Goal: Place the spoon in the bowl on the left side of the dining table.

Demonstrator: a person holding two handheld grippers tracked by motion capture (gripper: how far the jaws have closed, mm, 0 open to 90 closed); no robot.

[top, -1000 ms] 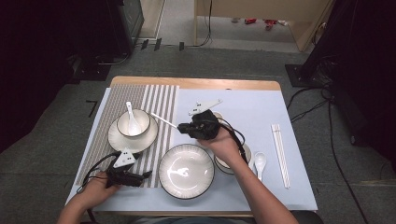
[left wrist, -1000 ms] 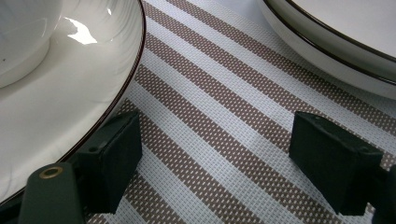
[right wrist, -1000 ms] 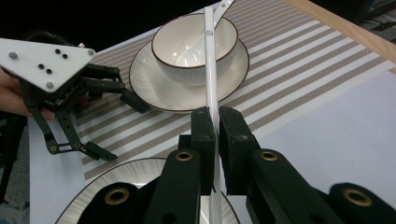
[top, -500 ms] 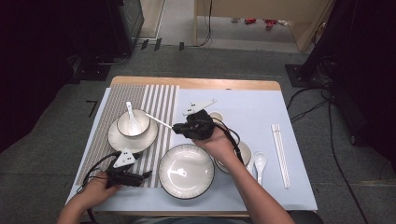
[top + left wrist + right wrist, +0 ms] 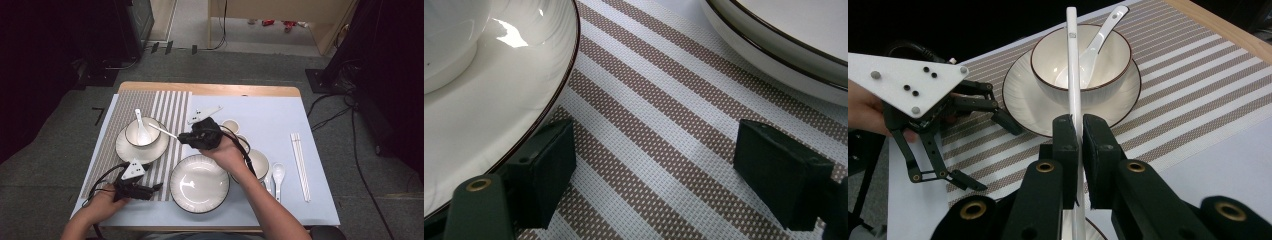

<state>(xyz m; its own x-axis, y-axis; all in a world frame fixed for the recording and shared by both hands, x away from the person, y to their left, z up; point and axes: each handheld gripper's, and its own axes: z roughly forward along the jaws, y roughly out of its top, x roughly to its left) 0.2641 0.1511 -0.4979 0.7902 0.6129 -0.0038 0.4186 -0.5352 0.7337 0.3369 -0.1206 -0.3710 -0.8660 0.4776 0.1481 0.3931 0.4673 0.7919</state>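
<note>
Right claw (image 5: 1077, 131) clamps a chopstick (image 5: 1072, 65), lower end hidden; left claw (image 5: 654, 165) gapes empty.

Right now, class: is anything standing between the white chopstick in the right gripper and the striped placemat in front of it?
Yes. The right gripper pinches a long white chopstick whose tip reaches over the white dark-rimmed bowl holding a white ceramic spoon, set on a plate upon the striped placemat. The open left gripper rests beside them.
</note>
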